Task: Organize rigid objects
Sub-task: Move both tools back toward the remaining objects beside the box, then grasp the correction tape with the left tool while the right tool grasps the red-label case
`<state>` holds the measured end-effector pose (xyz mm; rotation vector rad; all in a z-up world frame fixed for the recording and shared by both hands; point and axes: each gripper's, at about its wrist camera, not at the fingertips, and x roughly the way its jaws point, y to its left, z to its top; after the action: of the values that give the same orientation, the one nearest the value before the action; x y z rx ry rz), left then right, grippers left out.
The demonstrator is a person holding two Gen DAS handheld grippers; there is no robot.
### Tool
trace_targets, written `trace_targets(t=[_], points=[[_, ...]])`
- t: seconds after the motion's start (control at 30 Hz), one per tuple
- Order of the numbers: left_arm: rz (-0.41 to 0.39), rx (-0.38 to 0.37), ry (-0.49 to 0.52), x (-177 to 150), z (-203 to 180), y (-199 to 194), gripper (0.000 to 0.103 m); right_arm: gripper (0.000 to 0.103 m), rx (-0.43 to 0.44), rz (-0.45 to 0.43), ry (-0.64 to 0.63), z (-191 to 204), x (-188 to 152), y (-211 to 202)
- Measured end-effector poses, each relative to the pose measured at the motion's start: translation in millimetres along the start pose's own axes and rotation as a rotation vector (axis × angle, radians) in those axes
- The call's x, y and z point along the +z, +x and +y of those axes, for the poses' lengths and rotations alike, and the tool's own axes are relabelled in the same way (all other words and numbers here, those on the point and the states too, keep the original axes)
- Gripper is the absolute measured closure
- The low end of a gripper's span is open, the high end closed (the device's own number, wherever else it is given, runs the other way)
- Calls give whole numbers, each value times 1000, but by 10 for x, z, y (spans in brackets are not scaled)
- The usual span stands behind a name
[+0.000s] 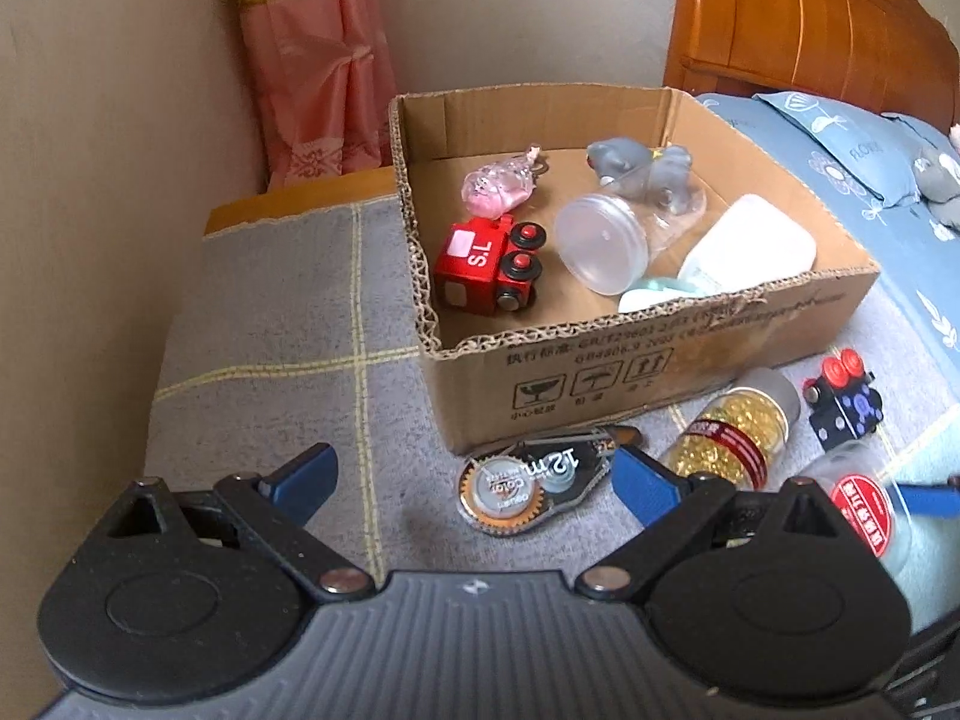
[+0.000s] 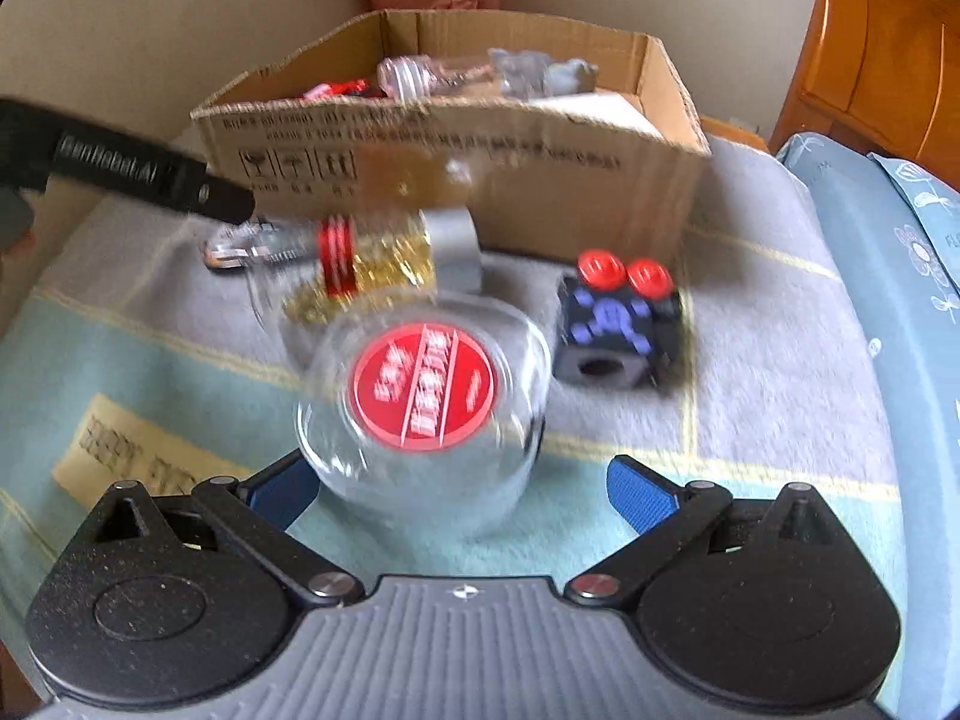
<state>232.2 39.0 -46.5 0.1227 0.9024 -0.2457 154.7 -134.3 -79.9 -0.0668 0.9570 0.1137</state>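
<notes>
A: Right gripper (image 2: 462, 489)?
B: Fingers spread, straddling clear jar (image 2: 420, 420), red label, near side of cardboard box (image 2: 540, 174).
A: Left gripper (image 1: 474, 477)?
B: Fingers spread, empty, above correction-tape dispenser (image 1: 528, 489).

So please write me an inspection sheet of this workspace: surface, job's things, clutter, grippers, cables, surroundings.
Surface: grey blanket with yellow lines, spread on a bed.
Job's things: cardboard box holds a red toy train, a pink figure, a grey toy, clear containers and a white bottle. Outside the box lie a correction tape, a bottle of gold beads, a black toy block and a clear jar with red label.
Clutter: nothing seen.
Grippers: left gripper open, over the correction tape; right gripper open, fingers on either side of the jar, contact unclear from blur.
Cables: nothing seen.
Surroundings: pink curtain, wooden headboard, blue pillow.
</notes>
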Motion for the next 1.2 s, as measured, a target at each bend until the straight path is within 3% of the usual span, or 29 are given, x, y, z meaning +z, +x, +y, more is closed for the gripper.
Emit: trace_targets(t=[0.3,0.47,0.73,1.0,1.13,1.2], points=[[8,-3,15,-51,-1,272,4,0,2,-40,-27,-32,-95,-18],[-13,-27,-31,-106,169,277,2,0,21,-57,-53,-86,-158,-64],[6,23,-115,-137,436,214,3,0,27,-76,-62,-113,-194,-62],[26,-52,-132,71,120,294,3,0,27,-89,-63,-109,-199,-60],[53,-52,-141,141,-54,389,3,0,30,-90,-66,-114,-202,-60],[72,-18,-136,155,-135,435,3,0,31,-91,-68,-116,-204,-59]])
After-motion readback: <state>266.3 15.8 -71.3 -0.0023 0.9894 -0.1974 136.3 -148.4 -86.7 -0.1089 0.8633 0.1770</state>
